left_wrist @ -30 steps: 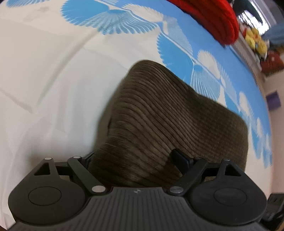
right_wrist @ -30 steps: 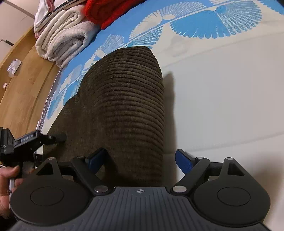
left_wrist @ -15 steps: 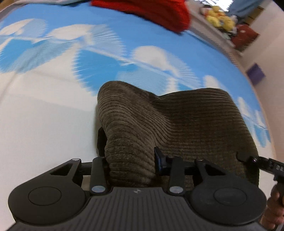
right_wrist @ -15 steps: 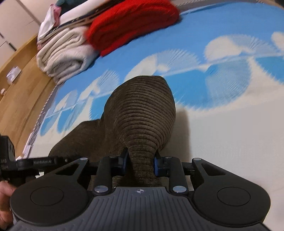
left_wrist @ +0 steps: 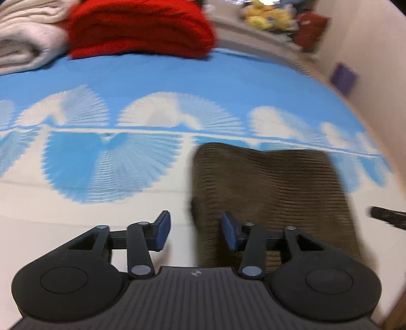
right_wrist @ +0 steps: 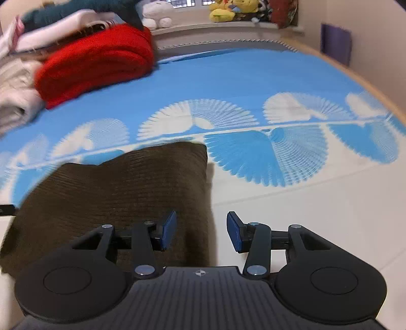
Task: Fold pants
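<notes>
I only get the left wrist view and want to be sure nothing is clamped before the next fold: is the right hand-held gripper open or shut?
Observer: Open. The right hand-held gripper has its jaws apart and holds nothing.
Operator: Where is it relative to the cloth?
Observer: It straddles the right edge of the pants, one finger over the corduroy and the other over the white sheet.
Operator: Anything on the pile that I can't see?
Observer: A dark teal garment lies on top of the stack behind the red knit.
</notes>
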`<state>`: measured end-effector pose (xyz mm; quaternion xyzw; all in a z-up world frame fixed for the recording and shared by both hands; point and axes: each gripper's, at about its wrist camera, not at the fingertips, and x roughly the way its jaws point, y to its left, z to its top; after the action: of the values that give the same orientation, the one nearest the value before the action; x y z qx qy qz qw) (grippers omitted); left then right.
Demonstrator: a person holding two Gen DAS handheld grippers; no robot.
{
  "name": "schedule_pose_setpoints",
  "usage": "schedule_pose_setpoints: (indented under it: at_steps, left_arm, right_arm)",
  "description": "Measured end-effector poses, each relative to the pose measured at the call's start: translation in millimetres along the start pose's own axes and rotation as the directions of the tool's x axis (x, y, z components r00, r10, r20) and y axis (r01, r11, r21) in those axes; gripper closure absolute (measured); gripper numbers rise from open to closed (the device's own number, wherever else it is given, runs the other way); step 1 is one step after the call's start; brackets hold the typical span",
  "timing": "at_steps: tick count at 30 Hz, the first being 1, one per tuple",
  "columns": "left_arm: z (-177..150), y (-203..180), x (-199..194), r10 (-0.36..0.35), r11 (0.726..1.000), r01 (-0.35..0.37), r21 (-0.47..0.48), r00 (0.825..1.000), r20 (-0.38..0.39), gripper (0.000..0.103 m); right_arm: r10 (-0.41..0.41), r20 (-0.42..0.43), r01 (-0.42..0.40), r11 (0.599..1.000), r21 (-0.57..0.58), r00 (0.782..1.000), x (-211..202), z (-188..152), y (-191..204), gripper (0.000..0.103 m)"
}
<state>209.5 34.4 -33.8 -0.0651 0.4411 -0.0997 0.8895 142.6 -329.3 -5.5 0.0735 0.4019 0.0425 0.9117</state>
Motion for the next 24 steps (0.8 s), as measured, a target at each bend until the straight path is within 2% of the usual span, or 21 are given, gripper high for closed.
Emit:
schedule_pose_setpoints:
  at_steps: [2,3,4,5,6,7,8,9,12,16,17,19,22,24]
  left_arm:
    - [-6,-15,-6,-0.093,0.992,0.092,0.087,0.996,0.007,0.056]
    - [-12,-26,-5,-0.133,0.98,0.135,0.144,0.991,-0.024,0.056]
    - [-20,-33,2,-0.143,0.97,0.156,0.187,0.986,-0.082,0.056]
    - [-30,-37,11,-0.116,0.963,0.148,0.225,0.982,-0.15,0.059]
    - [-43,-43,24,-0.058,0.952,0.118,0.283,0.976,-0.211,0.059]
    - [-53,-50,30,-0.013,0.934,0.092,0.346,0.974,-0.225,0.058]
    - [-56,-54,29,-0.003,0.922,0.087,0.377,0.976,-0.218,0.058]
    - [-55,-56,25,-0.002,0.924,0.085,0.374,0.976,-0.217,0.058]
    - [-44,-39,20,-0.061,0.964,0.12,0.239,0.968,-0.242,0.058]
    - [-23,-25,13,-0.083,0.989,0.098,0.11,0.988,-0.128,0.055]
    - [-20,-24,12,-0.068,0.993,0.077,0.091,0.993,-0.095,0.05]
    - [-10,-24,15,-0.026,0.997,0.029,0.072,0.998,-0.049,0.043]
    - [-2,-24,24,0.013,0.999,-0.012,0.032,1.0,-0.019,0.027]
    - [0,-20,33,0.007,1.0,-0.007,-0.008,0.999,-0.031,0.025]
  right_arm:
    - [0.067,-0.001,-0.067,0.994,-0.085,0.998,-7,-7,5,0.056]
    - [0.082,-0.017,-0.083,0.988,-0.127,0.996,-6,-11,10,0.056]
    - [0.101,-0.058,-0.109,0.98,-0.168,0.993,-3,-16,14,0.056]
    - [0.123,-0.125,-0.147,0.969,-0.199,0.984,5,-22,18,0.056]
    - [0.123,-0.204,-0.169,0.959,-0.226,0.971,15,-28,23,0.059]
    - [0.084,-0.28,-0.162,0.949,-0.269,0.956,28,-38,30,0.058]
    - [0.06,-0.313,-0.16,0.939,-0.304,0.948,33,-46,32,0.056]
    - [0.058,-0.308,-0.159,0.936,-0.315,0.95,34,-47,34,0.055]
    - [0.081,-0.309,-0.16,0.957,-0.241,0.948,35,-34,26,0.055]
    - [0.078,-0.202,-0.12,0.971,-0.205,0.976,34,-21,20,0.052]
    - [0.067,-0.164,-0.097,0.979,-0.18,0.984,35,-15,17,0.05]
    - [0.042,-0.098,-0.053,0.992,-0.113,0.994,39,-6,11,0.031]
    - [0.028,-0.036,-0.028,1.0,0.005,0.999,51,9,-2,0.024]
    - [0.038,-0.024,-0.036,0.996,0.082,0.999,65,13,-5,0.023]
